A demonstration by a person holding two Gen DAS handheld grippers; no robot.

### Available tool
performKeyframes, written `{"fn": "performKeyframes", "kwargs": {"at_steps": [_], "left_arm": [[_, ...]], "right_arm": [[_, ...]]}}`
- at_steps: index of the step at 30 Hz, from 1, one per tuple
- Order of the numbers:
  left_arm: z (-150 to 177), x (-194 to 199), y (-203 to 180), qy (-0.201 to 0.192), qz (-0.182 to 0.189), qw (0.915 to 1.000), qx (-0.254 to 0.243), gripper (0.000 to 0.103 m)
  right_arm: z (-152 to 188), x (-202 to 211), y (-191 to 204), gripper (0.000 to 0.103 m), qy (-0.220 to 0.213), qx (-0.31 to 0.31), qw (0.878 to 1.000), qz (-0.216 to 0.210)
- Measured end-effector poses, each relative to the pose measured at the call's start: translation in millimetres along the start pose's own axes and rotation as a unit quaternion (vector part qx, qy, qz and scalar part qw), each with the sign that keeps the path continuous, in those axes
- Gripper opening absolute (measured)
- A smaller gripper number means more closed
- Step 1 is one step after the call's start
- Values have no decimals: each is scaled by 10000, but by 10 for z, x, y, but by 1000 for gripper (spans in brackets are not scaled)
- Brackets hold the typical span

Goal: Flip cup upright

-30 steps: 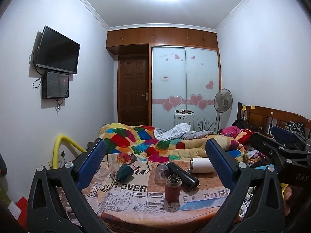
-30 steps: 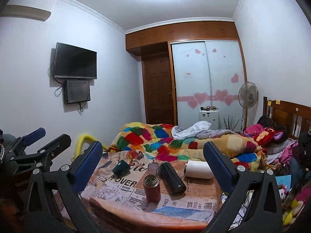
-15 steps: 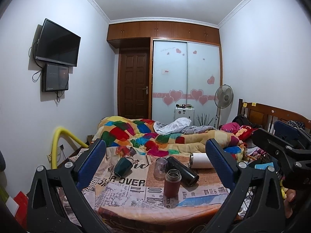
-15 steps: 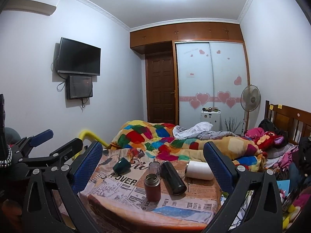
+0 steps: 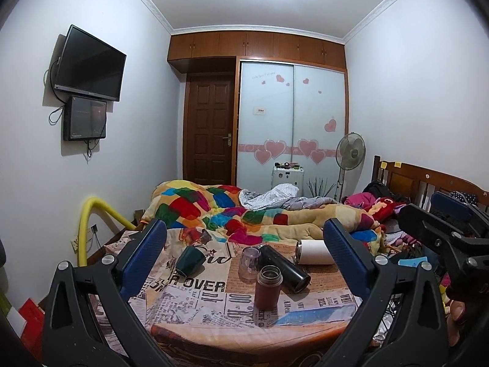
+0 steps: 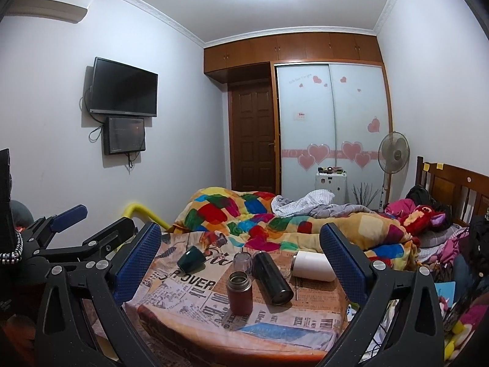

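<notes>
Cup (image 5: 190,260): dark green, small, tapered, lying tipped on its side on the newsprint-patterned table (image 5: 214,315), at the far left of the group of vessels; no handle visible. Its mouth faces toward the cameras and down-left, its base points up and away to the right, so the long axis runs diagonally, near-left to far-right. Seen from the right wrist the same cup (image 6: 192,258) lies left of centre. Left gripper (image 5: 244,257): jaws spread wide, nothing held, well short of the table; the cup lies ahead and just inside its left finger line. Right gripper (image 6: 241,258): likewise wide open and empty, the cup ahead and to its left. Judged nearer: the left gripper, which stands on the cup's side of the table. Neighbours: a clear cup (image 5: 249,263) standing inverted, a black flask (image 5: 284,267) lying down, a white flask (image 5: 313,251) lying down, a red-brown flask (image 5: 268,287) standing open-mouthed nearest the cameras. All sit apart from the green cup, to its right.
</notes>
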State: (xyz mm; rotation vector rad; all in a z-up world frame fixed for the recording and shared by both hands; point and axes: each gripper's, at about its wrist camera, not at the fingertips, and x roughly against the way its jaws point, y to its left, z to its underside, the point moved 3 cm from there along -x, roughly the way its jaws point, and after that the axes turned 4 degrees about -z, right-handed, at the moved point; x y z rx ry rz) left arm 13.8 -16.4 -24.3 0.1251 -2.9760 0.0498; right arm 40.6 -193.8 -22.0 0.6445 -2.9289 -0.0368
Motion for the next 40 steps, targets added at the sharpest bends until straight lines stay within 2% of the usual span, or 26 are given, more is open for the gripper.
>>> {"fn": "performKeyframes", "kwargs": {"at_steps": [40], "left_arm": [[35,-23,46,114,56,9998,131,103]], "right_arm": [[-17,-57,-57,103,52,-140,9998,158]]}}
